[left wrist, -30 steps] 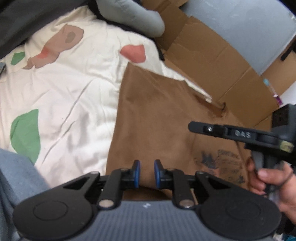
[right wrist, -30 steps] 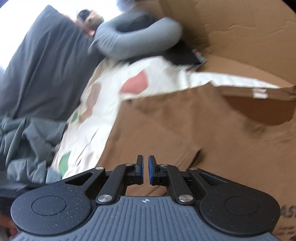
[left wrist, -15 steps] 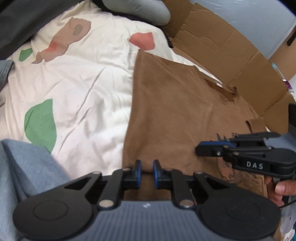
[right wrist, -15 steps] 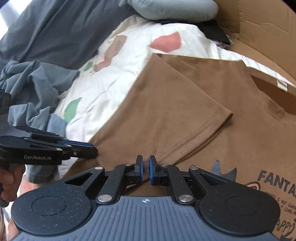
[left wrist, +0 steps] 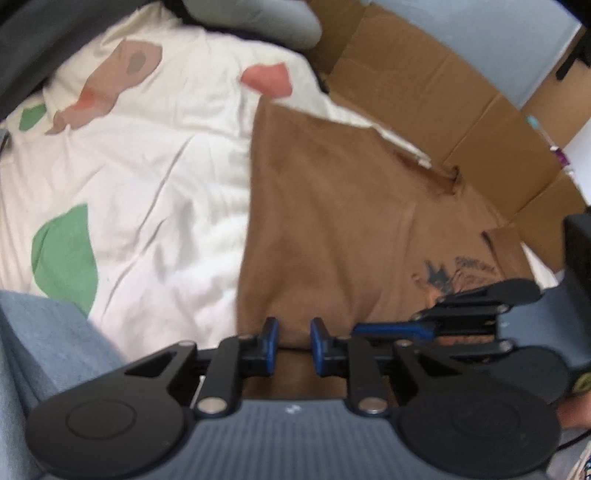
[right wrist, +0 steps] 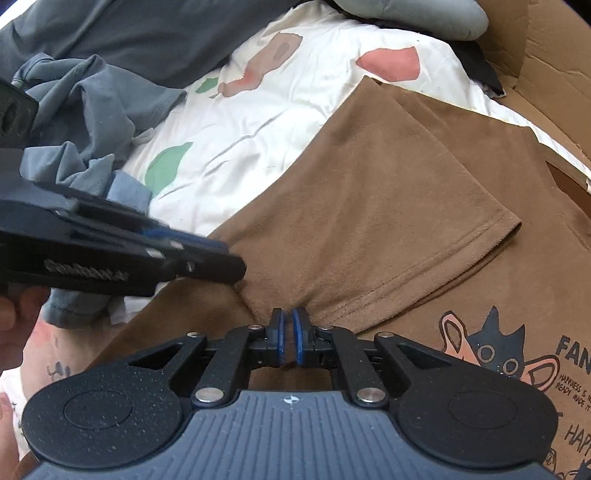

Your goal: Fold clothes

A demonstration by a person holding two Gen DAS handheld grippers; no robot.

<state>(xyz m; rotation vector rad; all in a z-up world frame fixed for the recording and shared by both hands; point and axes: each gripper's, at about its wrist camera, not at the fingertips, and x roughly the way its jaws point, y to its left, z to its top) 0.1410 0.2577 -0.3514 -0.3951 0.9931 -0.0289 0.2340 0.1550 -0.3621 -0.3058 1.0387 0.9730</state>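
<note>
A brown T-shirt (left wrist: pixel 332 221) (right wrist: pixel 388 184) lies flat on a white bed sheet (left wrist: pixel 147 166) (right wrist: pixel 258 110) with coloured patches. Its left sleeve (right wrist: pixel 424 221) is folded in over the body, near a cartoon print (right wrist: pixel 491 347). My left gripper (left wrist: pixel 293 338) hovers over the shirt's near edge, slightly open, brown cloth showing through the gap. In the right wrist view the left gripper (right wrist: pixel 232 269) reaches in from the left, its tip at the shirt's side edge. My right gripper (right wrist: pixel 288 325) is shut low over a pucker in the cloth by the sleeve hem; the right gripper (left wrist: pixel 362 328) sits just right of the left.
Flattened cardboard (left wrist: pixel 424 85) (right wrist: pixel 546 48) stands along the far right side. Crumpled grey clothes (right wrist: pixel 92 110) lie left of the sheet, a grey pillow (right wrist: pixel 406 14) at the far end. Light-blue fabric (left wrist: pixel 37 350) is at the near left. A hand (right wrist: pixel 14 314) holds the left gripper.
Both grippers have come down and closer together over the shirt's near left part. The left gripper's tip now reaches the shirt's side edge. Neither finger gap has changed.
</note>
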